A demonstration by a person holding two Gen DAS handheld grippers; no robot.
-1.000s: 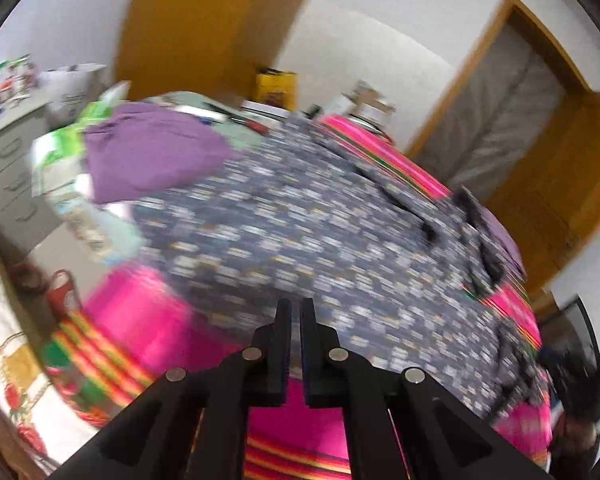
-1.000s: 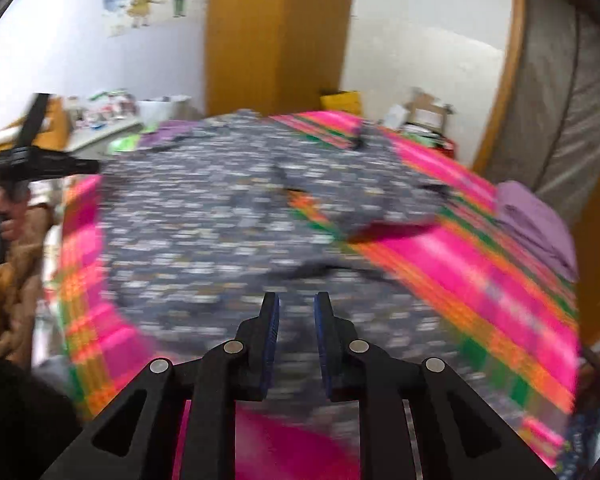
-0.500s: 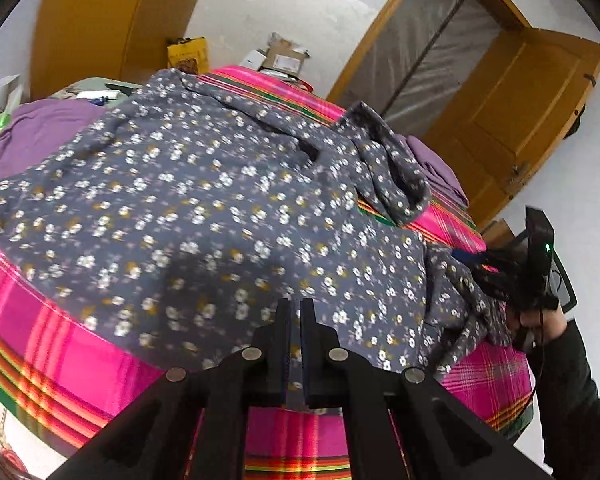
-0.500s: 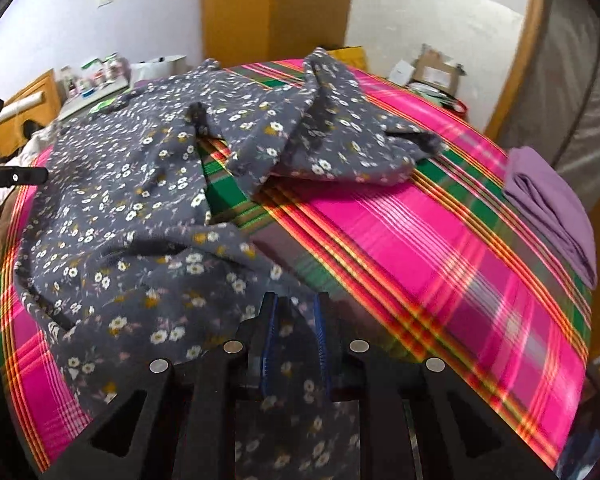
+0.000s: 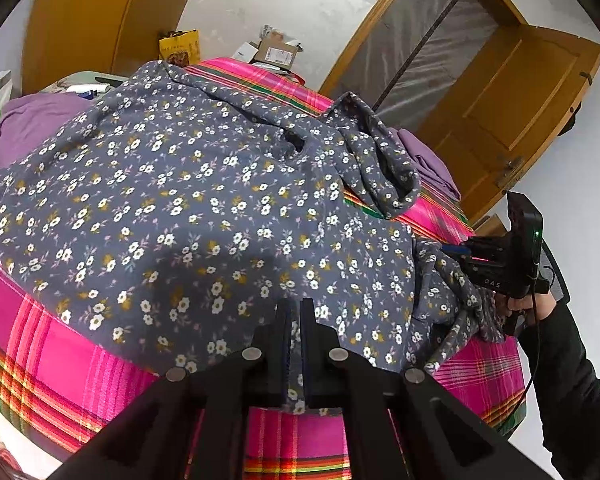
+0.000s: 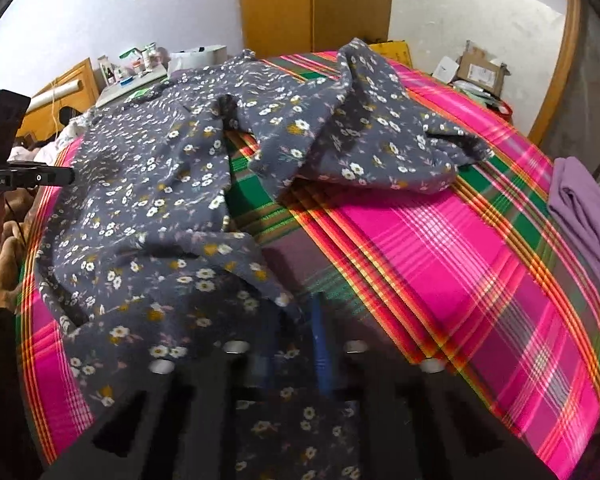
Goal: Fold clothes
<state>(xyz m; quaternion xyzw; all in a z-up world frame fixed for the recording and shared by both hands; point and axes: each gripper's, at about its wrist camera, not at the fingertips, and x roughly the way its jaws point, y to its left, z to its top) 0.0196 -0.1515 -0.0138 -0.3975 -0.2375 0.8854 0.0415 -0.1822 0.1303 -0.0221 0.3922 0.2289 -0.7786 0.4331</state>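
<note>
A grey floral garment point(image 5: 204, 208) lies spread and rumpled over the pink plaid bed cover point(image 5: 52, 360). My left gripper point(image 5: 296, 312) is shut on its near hem, and a strip of the cloth shows between the fingers. In the right wrist view the same floral garment point(image 6: 148, 184) covers the left half of the bed cover point(image 6: 440, 248), one sleeve flung across the middle. My right gripper point(image 6: 294, 332) is blurred; its jaws are closing on the garment's near edge, which runs between the blue pads point(image 6: 320, 340). The left wrist view shows the right gripper point(image 5: 456, 252) at the bunched corner.
A folded purple cloth point(image 6: 584, 216) lies at the bed's right edge. More purple fabric point(image 5: 28, 128) is heaped at the far left. A cardboard box point(image 5: 278, 52) stands beyond the bed, a wooden door point(image 5: 512, 100) hangs open to the right, and a dresser with bottles point(image 6: 136, 64) stands beside the headboard.
Both views swung from a blur to a steady look down at the bed. The right gripper's fingers came together on the cloth. The left gripper stayed shut on the hem.
</note>
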